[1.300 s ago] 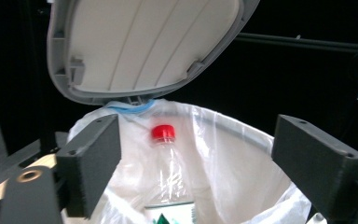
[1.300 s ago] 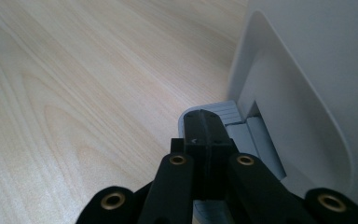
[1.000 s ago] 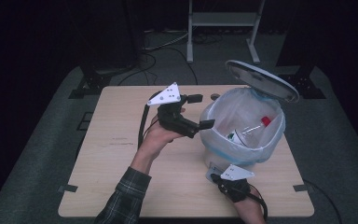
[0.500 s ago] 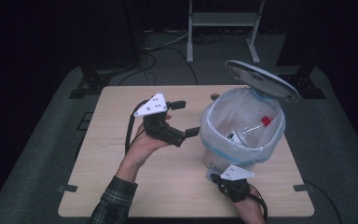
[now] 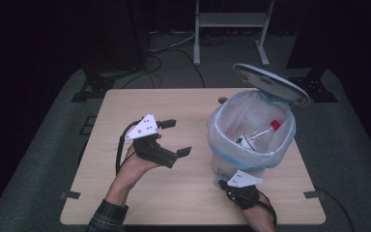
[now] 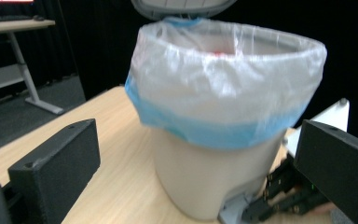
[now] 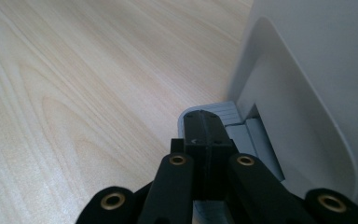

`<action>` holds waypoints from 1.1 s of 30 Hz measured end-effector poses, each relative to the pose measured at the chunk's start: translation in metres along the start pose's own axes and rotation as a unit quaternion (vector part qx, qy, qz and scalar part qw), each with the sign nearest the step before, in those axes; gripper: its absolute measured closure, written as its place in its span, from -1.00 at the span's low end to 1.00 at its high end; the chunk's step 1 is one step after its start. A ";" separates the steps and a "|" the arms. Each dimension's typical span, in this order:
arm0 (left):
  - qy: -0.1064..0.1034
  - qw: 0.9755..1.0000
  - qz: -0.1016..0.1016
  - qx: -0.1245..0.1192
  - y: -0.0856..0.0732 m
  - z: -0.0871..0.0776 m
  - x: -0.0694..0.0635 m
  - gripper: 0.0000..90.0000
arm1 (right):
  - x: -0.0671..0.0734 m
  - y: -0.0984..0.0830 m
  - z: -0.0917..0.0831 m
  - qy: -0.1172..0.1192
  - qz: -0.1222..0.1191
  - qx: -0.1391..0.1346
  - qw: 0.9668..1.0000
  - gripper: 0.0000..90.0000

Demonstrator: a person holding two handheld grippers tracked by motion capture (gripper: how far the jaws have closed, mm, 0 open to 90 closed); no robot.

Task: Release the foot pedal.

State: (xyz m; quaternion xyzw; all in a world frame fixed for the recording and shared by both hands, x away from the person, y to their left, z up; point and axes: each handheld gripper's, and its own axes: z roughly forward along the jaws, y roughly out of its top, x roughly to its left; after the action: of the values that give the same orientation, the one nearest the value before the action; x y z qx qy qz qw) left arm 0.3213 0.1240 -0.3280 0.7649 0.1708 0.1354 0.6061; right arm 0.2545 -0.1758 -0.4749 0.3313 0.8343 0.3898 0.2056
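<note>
A pale grey plastic pedal bin (image 5: 232,164) lined with a clear bag with a blue band stands upright on the light wooden worktop (image 5: 125,104), at about 3 o'clock from its middle. Its long axis runs straight up, mouth skyward, and its round grey lid (image 5: 270,83) is tipped up and back toward 1 o'clock.

Inside the liner the high view shows a clear plastic bottle with a red cap (image 5: 263,131), lying aslant with the cap toward 1 o'clock, and a white item with green print (image 5: 244,143) beside it at 8 o'clock.

The right hand-held gripper (image 5: 221,182) sits at the bin's foot, at 6 o'clock from it. Its jaws are clenched, with nothing between them, and their tips rest on the grey foot pedal (image 7: 223,119), as the right gripper view makes plain.

The left hand-held gripper (image 5: 176,137) is held above the worktop at 9 o'clock from the bin, apart from it, jaws released wide and empty, having just finished opening, pointing toward the bin.

The left gripper view shows the bin's side wall (image 6: 205,177) and blue band (image 6: 223,133) but not the contents; the pedal's ribbed surface is clear in the right gripper view.
</note>
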 end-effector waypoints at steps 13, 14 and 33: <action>0.022 0.999 -0.002 0.027 -0.037 -0.022 -0.007 -1.00 | 0.003 0.005 -0.016 0.013 -0.001 -0.036 0.999 0.91; 0.024 0.999 -0.003 0.029 -0.040 -0.024 -0.007 -1.00 | 0.004 0.005 -0.018 0.015 0.001 -0.040 0.999 0.88; 0.063 0.994 -0.032 0.086 -0.108 -0.059 -0.012 -1.00 | 0.000 -0.008 -0.043 0.037 0.019 -0.051 0.998 0.15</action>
State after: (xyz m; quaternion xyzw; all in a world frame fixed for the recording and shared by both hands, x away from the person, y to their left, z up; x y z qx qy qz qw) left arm 0.2755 0.1934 -0.4192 0.7980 0.2441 0.1486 0.5305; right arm 0.2251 -0.2015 -0.4553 0.3213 0.8143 0.4473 0.1835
